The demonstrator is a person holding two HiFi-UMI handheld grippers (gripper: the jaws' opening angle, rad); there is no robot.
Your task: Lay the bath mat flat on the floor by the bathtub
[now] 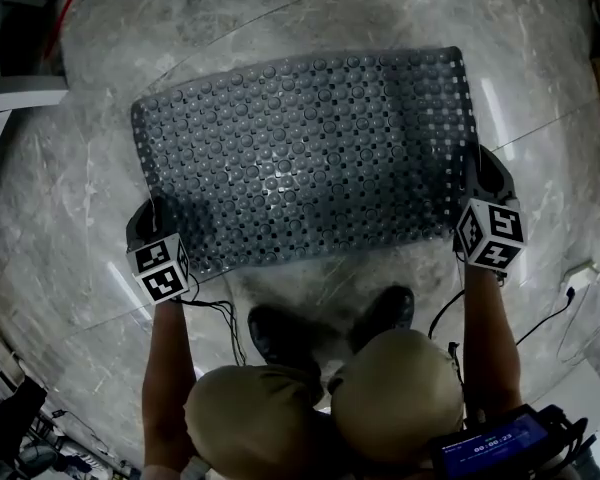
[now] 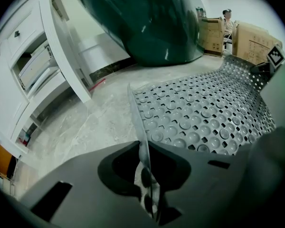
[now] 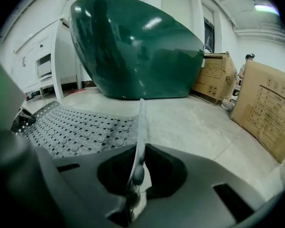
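A grey rubber bath mat (image 1: pixel 300 163) with rows of round studs and holes is spread out over the marble floor (image 1: pixel 360 18). My left gripper (image 1: pixel 148 230) is shut on its near left edge, and my right gripper (image 1: pixel 480 180) is shut on its near right edge. In the left gripper view the mat (image 2: pixel 204 113) stretches away to the right from the pinched edge between the jaws of the left gripper (image 2: pixel 145 175). In the right gripper view the mat (image 3: pixel 80 129) runs off to the left of the right gripper (image 3: pixel 135 175). A dark green bathtub (image 3: pixel 133 51) stands just beyond, and the bathtub (image 2: pixel 147 23) fills the top of the left view.
White cabinets with open drawers (image 2: pixel 33 75) stand left of the tub. Cardboard boxes (image 3: pixel 266 108) are stacked at the right. The person's shoes (image 1: pixel 280 333) and knees are just behind the mat. A white plug and cable (image 1: pixel 575 273) lie on the floor at right.
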